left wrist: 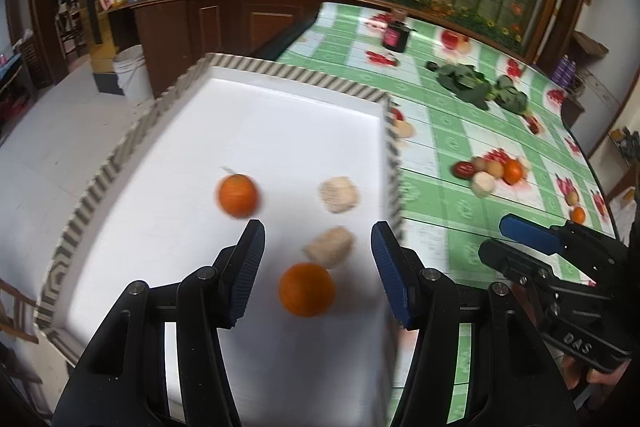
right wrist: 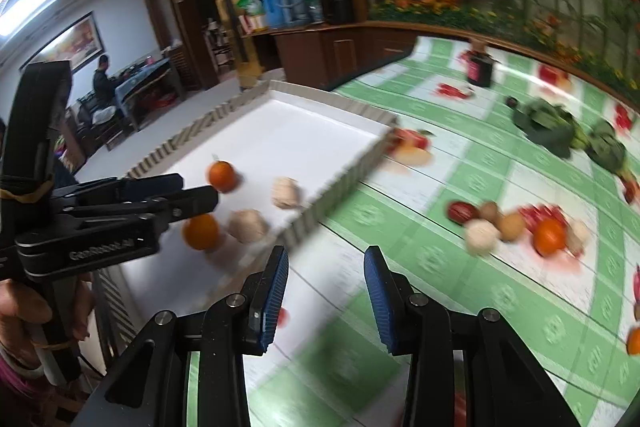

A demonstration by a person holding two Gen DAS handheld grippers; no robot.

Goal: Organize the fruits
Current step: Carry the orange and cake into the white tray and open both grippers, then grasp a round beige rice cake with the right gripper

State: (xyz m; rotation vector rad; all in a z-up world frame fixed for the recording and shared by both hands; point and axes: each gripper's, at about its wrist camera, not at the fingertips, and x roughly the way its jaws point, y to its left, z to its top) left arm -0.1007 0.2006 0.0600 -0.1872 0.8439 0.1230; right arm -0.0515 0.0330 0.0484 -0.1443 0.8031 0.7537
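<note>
The tray (left wrist: pixel 224 131) is white inside, with a rim striped grey and cream. On it lie two orange fruits (left wrist: pixel 306 289) and two pale beige ones (left wrist: pixel 339 193). The bench (left wrist: pixel 460 131) wears a green-and-white checked cloth printed with red fruit. Dark green leafy vegetables (left wrist: pixel 466 81) lie there. Both grippers' pads (right wrist: pixel 274 297) are blue on black frames.

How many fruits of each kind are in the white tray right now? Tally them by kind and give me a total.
In the white tray:
Oranges: 2
Pale beige round fruits: 2
Total: 4
</note>
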